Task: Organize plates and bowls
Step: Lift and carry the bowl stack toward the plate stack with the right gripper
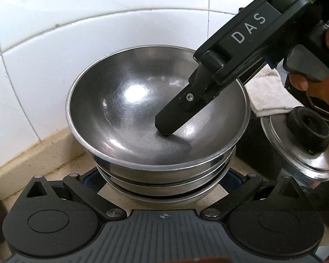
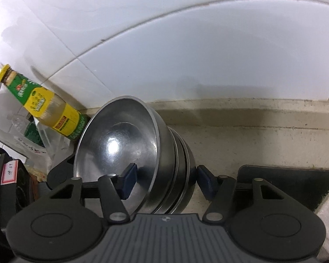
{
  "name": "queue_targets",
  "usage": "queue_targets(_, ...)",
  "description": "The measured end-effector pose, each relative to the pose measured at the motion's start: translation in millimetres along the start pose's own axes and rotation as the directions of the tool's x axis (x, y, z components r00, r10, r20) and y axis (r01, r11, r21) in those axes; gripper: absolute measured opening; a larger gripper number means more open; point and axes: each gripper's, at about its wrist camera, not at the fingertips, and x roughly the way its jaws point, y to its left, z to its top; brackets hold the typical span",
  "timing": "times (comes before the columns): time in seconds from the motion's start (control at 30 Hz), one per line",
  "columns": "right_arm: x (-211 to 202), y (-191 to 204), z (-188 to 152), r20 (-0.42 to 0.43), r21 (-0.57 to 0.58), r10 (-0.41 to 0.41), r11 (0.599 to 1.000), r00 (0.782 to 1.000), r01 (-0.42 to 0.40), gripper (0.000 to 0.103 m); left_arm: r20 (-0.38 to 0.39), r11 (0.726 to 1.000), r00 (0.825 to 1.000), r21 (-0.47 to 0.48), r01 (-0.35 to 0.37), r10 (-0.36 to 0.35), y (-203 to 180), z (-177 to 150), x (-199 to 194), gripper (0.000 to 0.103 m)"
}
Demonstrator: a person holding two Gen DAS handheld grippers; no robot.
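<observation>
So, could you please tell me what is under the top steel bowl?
Under the top steel bowl more steel bowls are nested; only their rims and outer walls show, so their insides are hidden. The right claw straddles the stack's wall.

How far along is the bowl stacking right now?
Done: several steel bowls sit nested by the tiled wall. In hand: the right gripper straddles the stack's rim, one finger inside the top bowl. Left: letting go; no plates in view.
</observation>
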Motion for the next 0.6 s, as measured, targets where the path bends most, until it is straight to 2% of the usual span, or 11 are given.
queue_targets(0.3,-40,23,-16,0.028,-0.040,0.018,0.999,0.999,-0.017,0.055,0.016,0.999,0.999,-0.014,-0.044,0.044,-21,2,-34,0.103)
queue_targets(0.6,-91,71,-59,0.048,-0.114,0.060,0.992,0.997,-0.054,0.055,0.031,0.994,0.993,-0.022,-0.111,0.112,-61,-7,-100,0.103)
